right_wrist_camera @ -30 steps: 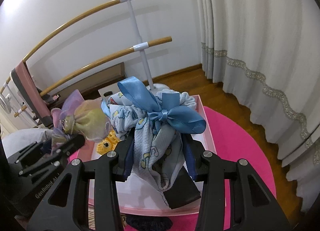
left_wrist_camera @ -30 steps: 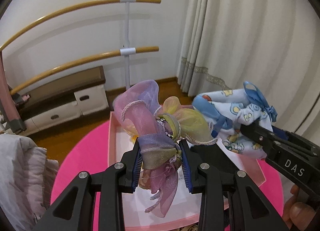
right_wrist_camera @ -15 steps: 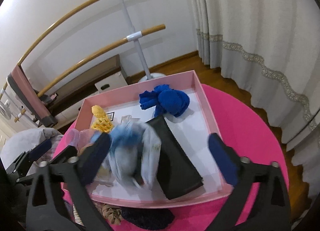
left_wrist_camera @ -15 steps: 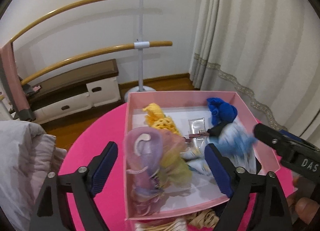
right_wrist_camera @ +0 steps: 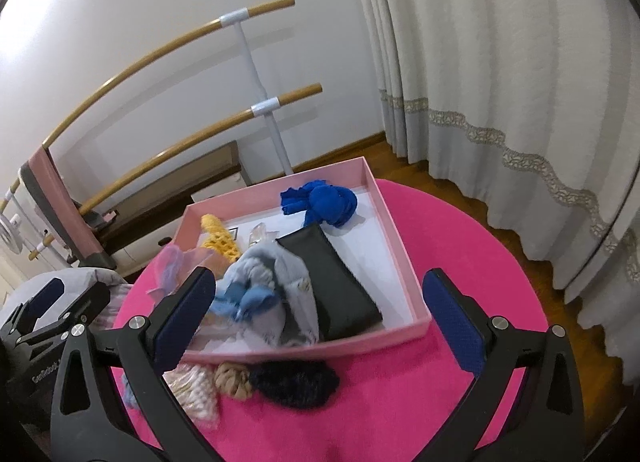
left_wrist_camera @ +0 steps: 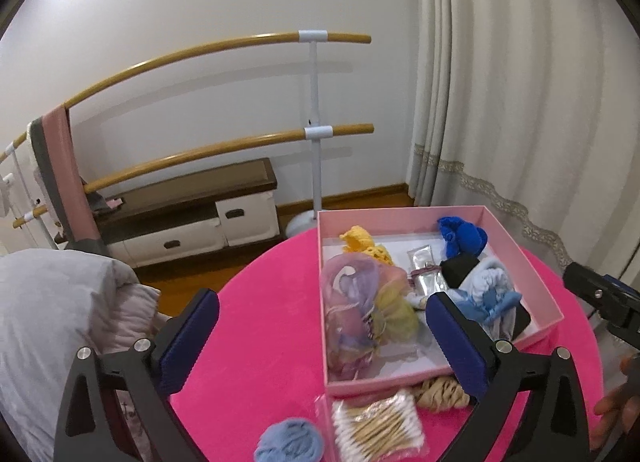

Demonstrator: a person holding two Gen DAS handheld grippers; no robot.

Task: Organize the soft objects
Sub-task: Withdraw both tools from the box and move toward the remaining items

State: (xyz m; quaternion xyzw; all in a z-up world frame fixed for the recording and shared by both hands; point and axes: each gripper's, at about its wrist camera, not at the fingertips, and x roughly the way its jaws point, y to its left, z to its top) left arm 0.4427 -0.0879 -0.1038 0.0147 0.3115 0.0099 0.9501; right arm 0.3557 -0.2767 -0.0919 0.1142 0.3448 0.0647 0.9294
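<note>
Editor: Fingers first. What are they doing over that table?

Me: My left gripper (left_wrist_camera: 320,302) is opening, its blue pads pressing on nothing. The gauzy purple and yellow bow (left_wrist_camera: 360,310) lies free in the pink box (left_wrist_camera: 400,217), ahead of the gap and nearer my right finger. My right gripper (right_wrist_camera: 318,278) stands wide open and empty. The pale blue cloth pouch with its ribbon (right_wrist_camera: 260,294) lies in the box just past my left finger there, blurred in the frame.

Editor: Where do the two sit against each other?

Me: Side by side in the near half of the box, the bow to the left and the pouch (left_wrist_camera: 488,294) to the right. The pouch leans against a black case (right_wrist_camera: 340,286) that lies flat, ahead of the middle of my right gripper's gap.

Editor: What else is in the box?

Me: A yellow crochet piece (left_wrist_camera: 360,242) and a bright blue knotted cloth (left_wrist_camera: 460,236), both at the far end.

Editor: And outside it?

Me: On the round pink table (left_wrist_camera: 260,322), just this side of the box, lie a pack of cotton swabs (left_wrist_camera: 376,422), a tan hair tie (left_wrist_camera: 440,392), a dark fuzzy scrunchie (right_wrist_camera: 294,382) and a light blue roll (left_wrist_camera: 290,444), the last close under my left gripper.
</note>
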